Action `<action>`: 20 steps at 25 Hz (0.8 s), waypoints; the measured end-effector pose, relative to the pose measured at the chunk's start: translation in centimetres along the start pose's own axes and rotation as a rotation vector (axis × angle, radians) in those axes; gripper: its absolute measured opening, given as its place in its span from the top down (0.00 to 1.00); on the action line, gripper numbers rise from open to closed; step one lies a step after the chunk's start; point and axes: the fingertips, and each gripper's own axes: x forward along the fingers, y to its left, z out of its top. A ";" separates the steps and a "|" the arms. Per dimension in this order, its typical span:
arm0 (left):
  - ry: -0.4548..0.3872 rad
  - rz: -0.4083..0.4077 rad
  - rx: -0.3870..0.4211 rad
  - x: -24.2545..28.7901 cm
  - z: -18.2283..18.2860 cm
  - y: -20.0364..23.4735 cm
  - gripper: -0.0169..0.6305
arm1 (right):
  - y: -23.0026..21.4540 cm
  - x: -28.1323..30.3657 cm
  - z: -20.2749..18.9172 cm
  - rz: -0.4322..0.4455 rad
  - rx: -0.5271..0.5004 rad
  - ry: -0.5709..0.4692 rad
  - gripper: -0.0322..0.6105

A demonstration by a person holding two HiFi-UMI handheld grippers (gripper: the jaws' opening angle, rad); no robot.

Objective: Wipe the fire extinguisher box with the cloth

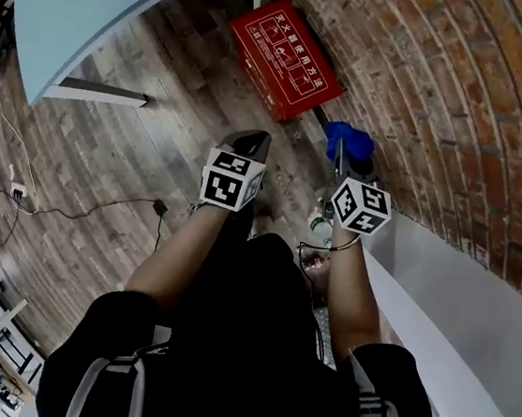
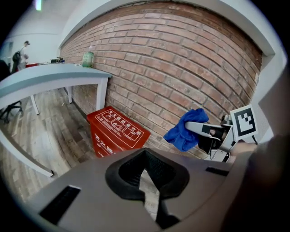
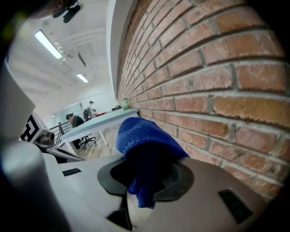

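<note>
The red fire extinguisher box (image 1: 284, 57) stands on the wood floor against the brick wall (image 1: 462, 105), beyond both grippers. It also shows in the left gripper view as the red box (image 2: 115, 131), with white print on its lid. My right gripper (image 1: 345, 157) is shut on a bunched blue cloth (image 1: 350, 140), held in the air short of the box and close to the wall. The cloth (image 3: 145, 145) fills the jaws of that gripper (image 3: 142, 186). My left gripper (image 1: 250, 143) hangs beside it, shut and empty, its tip (image 2: 147, 183) pointing toward the box.
A light blue table (image 1: 88, 2) with white legs spans the floor left of the box; a green jar (image 2: 88, 59) sits on it. A cable (image 1: 81, 214) trails over the floor at left. A white ledge (image 1: 457, 302) runs along the wall at right.
</note>
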 end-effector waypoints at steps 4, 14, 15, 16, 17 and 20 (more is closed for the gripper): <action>-0.024 0.023 -0.027 5.5 -3.7 2.2 0.96 | -3.5 5.1 -3.6 0.005 -0.011 -0.072 0.78; -0.118 0.061 0.031 19.3 -12.6 7.7 0.96 | -11.5 16.3 -9.9 -0.006 -0.085 -0.283 0.78; -0.133 0.061 0.037 20.3 -13.0 8.2 0.96 | -11.6 17.2 -10.1 0.003 -0.102 -0.303 0.78; -0.148 0.065 0.047 21.0 -13.2 8.6 0.96 | -11.5 17.9 -10.2 0.016 -0.119 -0.321 0.78; -0.162 0.069 0.057 21.6 -13.4 9.0 0.96 | -11.3 18.5 -10.3 0.031 -0.131 -0.336 0.78; -0.191 0.079 0.064 22.6 -13.9 9.9 0.96 | -10.9 19.2 -10.7 0.066 -0.122 -0.389 0.78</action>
